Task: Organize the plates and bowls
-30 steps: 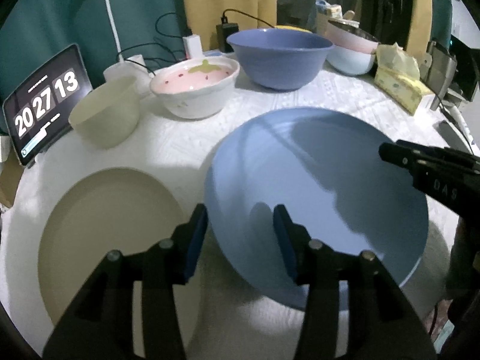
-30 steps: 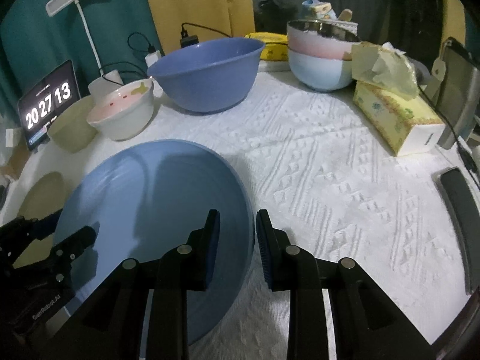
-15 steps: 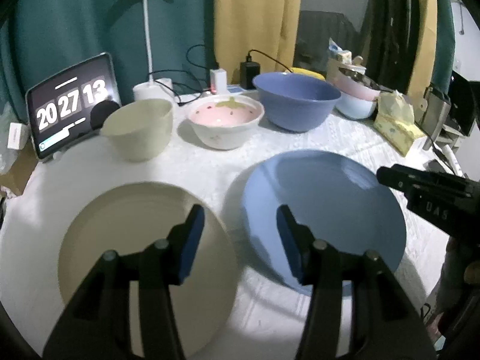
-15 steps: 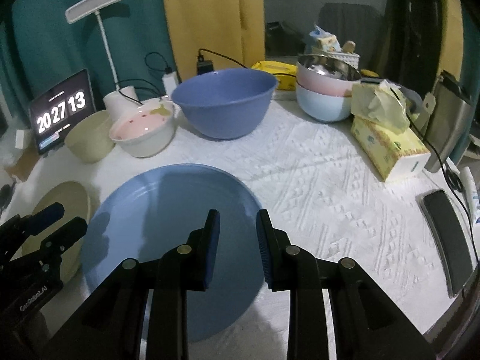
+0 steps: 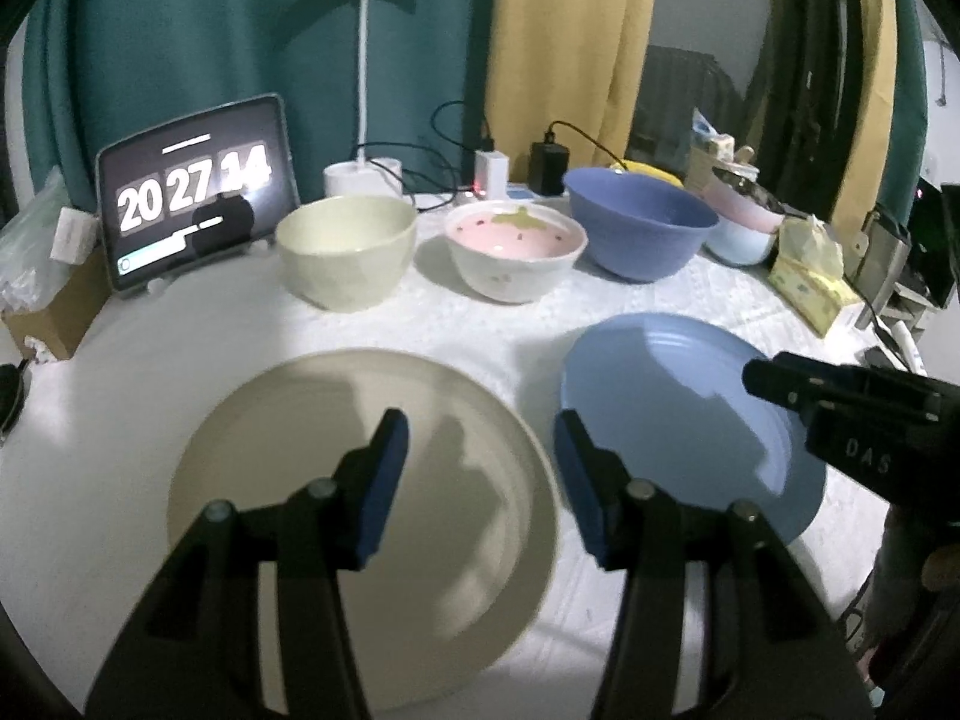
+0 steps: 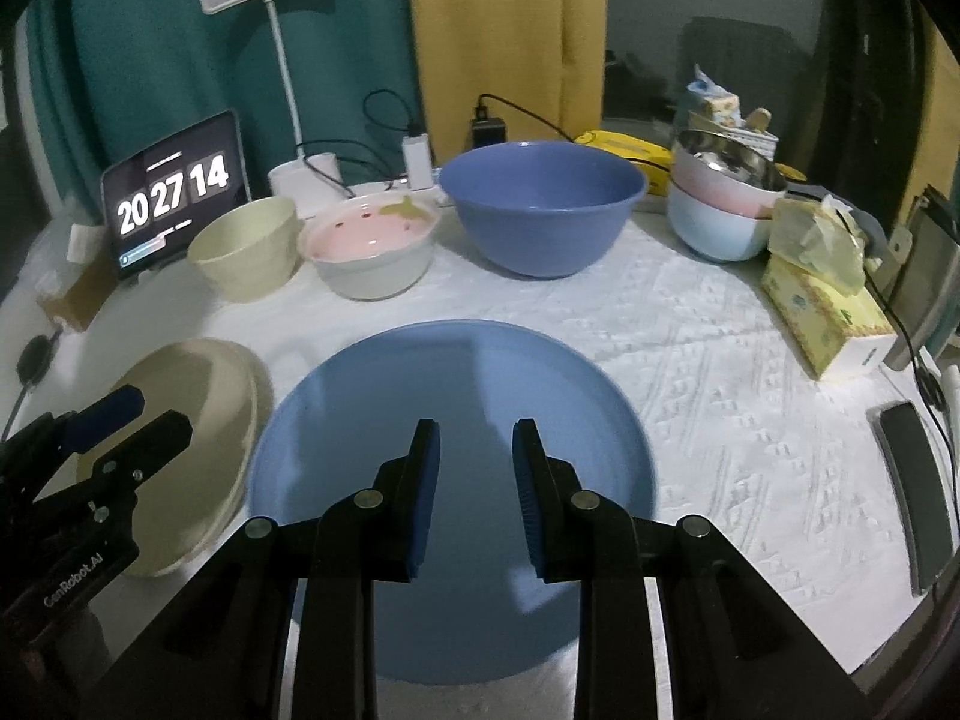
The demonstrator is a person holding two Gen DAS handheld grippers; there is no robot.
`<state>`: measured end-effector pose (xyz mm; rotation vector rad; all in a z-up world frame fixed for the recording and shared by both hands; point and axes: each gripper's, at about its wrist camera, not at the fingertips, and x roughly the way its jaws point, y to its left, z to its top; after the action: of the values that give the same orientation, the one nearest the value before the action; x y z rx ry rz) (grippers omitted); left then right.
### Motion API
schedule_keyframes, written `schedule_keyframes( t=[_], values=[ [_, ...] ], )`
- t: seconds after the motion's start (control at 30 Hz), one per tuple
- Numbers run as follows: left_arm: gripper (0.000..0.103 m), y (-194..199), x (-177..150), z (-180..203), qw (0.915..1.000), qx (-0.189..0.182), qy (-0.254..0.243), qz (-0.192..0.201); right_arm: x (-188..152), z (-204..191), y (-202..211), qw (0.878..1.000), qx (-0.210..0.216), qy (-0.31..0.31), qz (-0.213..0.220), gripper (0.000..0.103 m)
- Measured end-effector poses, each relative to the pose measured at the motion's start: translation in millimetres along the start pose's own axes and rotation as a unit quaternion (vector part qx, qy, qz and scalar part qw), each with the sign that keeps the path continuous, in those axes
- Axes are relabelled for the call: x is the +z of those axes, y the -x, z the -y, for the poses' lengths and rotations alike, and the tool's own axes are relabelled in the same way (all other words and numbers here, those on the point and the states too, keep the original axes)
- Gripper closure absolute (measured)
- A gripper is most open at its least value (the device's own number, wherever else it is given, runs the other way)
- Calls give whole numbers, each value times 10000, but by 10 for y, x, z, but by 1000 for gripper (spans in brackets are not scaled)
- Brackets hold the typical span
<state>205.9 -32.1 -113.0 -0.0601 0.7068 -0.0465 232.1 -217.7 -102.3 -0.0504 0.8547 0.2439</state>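
A: Where are your plates?
B: Beige plate [image 5: 360,516] and blue plate [image 6: 456,480] lie flat, side by side; round, no long axis.
A: Your grippers?
B: Left gripper [image 5: 480,456] and right gripper [image 6: 474,462] both parted, empty.

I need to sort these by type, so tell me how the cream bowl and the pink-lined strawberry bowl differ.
Colour: the cream bowl is one plain pale tone inside and out; the strawberry bowl is white outside with a pink, seed-dotted lining and a green leaf mark.
Shape: the cream bowl looks deeper, with steeper walls; the strawberry bowl is wider and shallower.
Place: the cream bowl stands nearer the clock tablet, the strawberry bowl nearer the blue bowl.
Both stand upright, empty, unstacked.
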Motion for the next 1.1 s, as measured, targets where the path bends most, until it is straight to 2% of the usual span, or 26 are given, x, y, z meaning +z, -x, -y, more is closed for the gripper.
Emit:
schedule_keyframes(
  t=[0.4, 0.67, 1.1],
  values=[
    [51, 94, -111, -354, 9995, 170, 260, 96, -14, -404, -50, 9992, 174, 331, -104, 76],
    [51, 144, -187, -676, 9973, 575, 422, 195, -5, -681, -153, 9978, 354, 512, -206, 76],
    [51, 117, -338, -1139, 9913, 1015, 839, 75, 23, -1072, -371, 9938, 600, 847, -393, 76]
  ],
)
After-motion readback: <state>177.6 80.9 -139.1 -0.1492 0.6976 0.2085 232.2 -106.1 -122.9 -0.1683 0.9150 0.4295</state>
